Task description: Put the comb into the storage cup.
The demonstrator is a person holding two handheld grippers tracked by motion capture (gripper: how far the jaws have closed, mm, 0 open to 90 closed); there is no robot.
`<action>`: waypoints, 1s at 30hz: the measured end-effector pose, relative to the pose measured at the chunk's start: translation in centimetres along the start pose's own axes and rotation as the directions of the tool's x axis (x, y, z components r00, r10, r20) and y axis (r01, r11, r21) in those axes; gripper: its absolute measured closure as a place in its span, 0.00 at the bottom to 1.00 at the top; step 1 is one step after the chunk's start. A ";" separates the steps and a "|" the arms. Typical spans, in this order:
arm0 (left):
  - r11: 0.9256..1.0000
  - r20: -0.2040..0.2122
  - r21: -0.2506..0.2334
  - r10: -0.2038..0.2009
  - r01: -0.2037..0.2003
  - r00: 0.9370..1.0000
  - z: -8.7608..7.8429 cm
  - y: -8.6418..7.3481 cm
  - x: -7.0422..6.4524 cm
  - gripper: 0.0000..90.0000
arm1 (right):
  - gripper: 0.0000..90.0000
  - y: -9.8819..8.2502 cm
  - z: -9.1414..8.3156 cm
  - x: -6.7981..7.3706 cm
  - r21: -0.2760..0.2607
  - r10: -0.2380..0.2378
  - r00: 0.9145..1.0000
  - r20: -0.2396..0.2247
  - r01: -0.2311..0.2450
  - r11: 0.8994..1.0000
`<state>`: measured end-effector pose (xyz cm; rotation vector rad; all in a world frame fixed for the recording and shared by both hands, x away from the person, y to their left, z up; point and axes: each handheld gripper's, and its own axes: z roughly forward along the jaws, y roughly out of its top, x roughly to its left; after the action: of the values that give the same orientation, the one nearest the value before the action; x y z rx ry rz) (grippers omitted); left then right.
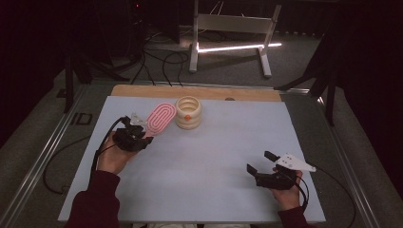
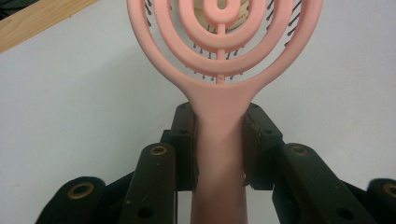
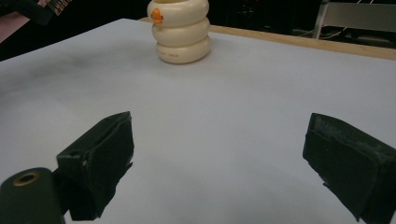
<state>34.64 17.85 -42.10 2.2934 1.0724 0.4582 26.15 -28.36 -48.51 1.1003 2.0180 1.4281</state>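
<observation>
Pink hairbrush clamped by its handle in the left tongs, head raised over the far-left counter, just beside the cream ringed holder. Right tongs near right, jaws wide apart, nothing between them, low over the counter.

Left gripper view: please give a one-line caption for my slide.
Left claw shut on a pink hairbrush handle, over the white table.
</observation>
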 end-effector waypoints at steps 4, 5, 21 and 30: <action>1.000 0.003 -0.006 0.001 -0.001 1.000 0.1 0.2 -0.1 0.78 | 0.10 0.2 0.0 0.0 0.000 0.003 1.000 0.002 -0.003 1.000; 1.000 0.007 -0.008 -0.002 0.002 1.000 0.2 0.3 -0.2 0.78 | 0.10 0.3 0.0 0.0 0.001 0.004 1.000 0.003 -0.004 1.000; 0.999 0.032 -0.029 0.017 -0.016 0.999 0.8 1.8 -1.5 0.78 | 0.09 1.2 0.5 -0.6 0.030 0.063 0.997 -0.036 -0.062 0.998; 0.999 0.032 -0.042 0.023 -0.022 0.999 1.1 2.4 -2.2 0.78 | 0.08 2.1 1.1 -0.4 0.051 0.056 0.998 -0.040 -0.054 0.997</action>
<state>35.27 14.52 -41.64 2.2713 1.0129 0.4465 27.89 -27.69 -47.02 1.1643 2.0776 1.4461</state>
